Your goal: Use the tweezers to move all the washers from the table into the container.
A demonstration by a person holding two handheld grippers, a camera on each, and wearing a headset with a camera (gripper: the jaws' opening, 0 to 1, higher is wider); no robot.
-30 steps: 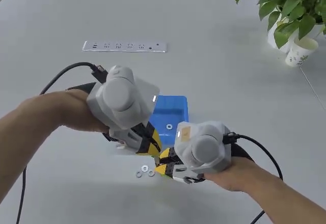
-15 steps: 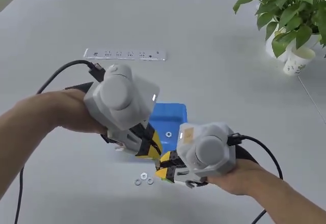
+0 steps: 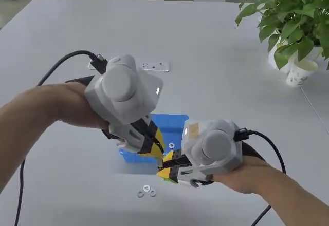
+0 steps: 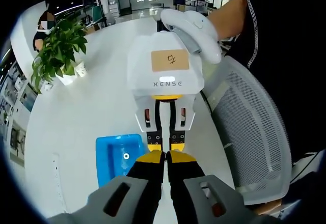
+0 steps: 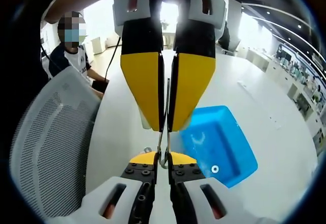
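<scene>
Nearest, three washers (image 3: 147, 190) lie loose on the table (image 3: 231, 82), just below the grippers, so most of the job is left. Above them the right gripper (image 5: 162, 160) and left gripper (image 4: 164, 155) face each other, both clamped on the tweezers (image 5: 166, 112). Beyond, the blue container (image 3: 175, 119) holds one washer (image 3: 170, 145), apparently the only one delivered.

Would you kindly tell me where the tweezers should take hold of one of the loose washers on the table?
Probably the rim. The washers lie flat on the table, so bring the tweezers down from above, one tip through the hole and one outside the ring, pinching the band between them.
</scene>
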